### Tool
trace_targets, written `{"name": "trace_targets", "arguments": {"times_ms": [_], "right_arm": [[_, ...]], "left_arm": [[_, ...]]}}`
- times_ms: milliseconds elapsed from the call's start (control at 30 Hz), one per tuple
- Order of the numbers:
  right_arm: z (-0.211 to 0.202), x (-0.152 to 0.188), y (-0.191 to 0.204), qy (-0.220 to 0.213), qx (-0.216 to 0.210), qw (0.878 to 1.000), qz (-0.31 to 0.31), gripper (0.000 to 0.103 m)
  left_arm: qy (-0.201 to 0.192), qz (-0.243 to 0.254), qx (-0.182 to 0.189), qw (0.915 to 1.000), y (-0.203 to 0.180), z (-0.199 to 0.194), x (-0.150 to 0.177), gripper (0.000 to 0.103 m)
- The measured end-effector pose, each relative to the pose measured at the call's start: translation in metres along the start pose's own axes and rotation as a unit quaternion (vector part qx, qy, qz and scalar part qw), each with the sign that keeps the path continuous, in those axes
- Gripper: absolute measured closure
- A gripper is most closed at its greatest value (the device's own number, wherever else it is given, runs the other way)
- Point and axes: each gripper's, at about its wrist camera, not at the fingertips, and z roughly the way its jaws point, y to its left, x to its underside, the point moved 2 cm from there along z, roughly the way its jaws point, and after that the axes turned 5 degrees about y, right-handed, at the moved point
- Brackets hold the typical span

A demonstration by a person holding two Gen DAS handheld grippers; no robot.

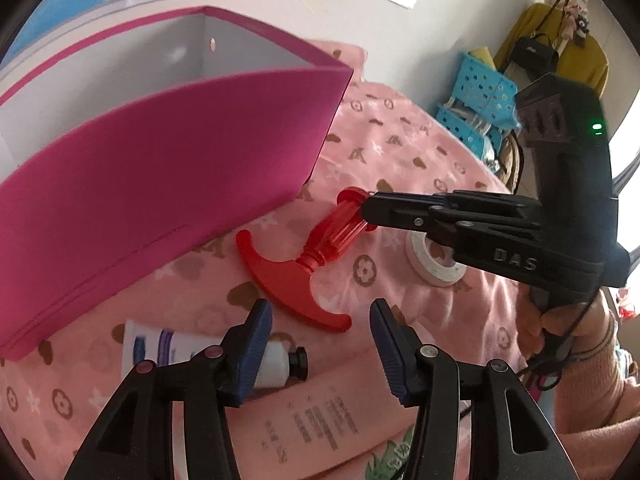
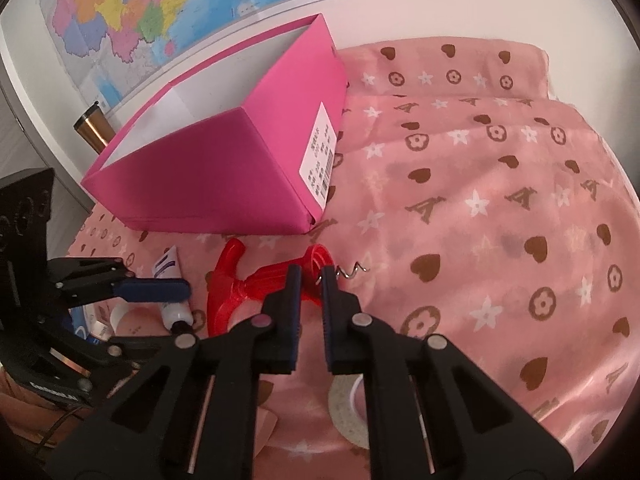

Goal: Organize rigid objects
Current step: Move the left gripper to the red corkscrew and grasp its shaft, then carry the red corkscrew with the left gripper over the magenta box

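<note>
Your right gripper [image 2: 311, 276] has its fingers clenched on the red corkscrew [image 2: 256, 284], which lies on the pink cloth [image 2: 480, 208] just in front of the magenta box [image 2: 224, 176]. Your left gripper [image 1: 320, 312] hovers with fingers released above a white tube [image 1: 172, 350].

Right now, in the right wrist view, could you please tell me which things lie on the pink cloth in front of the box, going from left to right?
White tube → red corkscrew, held by the right gripper around its barrel → its bare metal spiral poking out to the right.
</note>
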Motion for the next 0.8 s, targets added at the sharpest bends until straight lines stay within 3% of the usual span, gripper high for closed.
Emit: {"name": "trace_targets", "arguments": {"times_ms": [100, 200, 500, 800], "right_arm": [[0.000, 0.000, -0.001, 0.000, -0.004, 1.000, 0.002, 0.092], [0.001, 0.000, -0.001, 0.000, -0.008, 1.000, 0.002, 0.092], [-0.002, 0.004, 0.003, 0.000, -0.018, 1.000, 0.005, 0.090], [-0.019, 0.002, 0.020, -0.021, -0.034, 0.999, -0.009, 0.090]], "left_arm": [[0.018, -0.014, 0.001, 0.9997, 0.006, 0.011, -0.006, 0.048], [0.020, -0.032, 0.032, 0.9988, 0.012, 0.015, -0.011, 0.041], [0.003, -0.053, 0.039, 0.9978, 0.014, 0.013, -0.007, 0.042], [-0.029, -0.053, 0.035, 0.9976, 0.013, -0.016, 0.001, 0.046]]}}
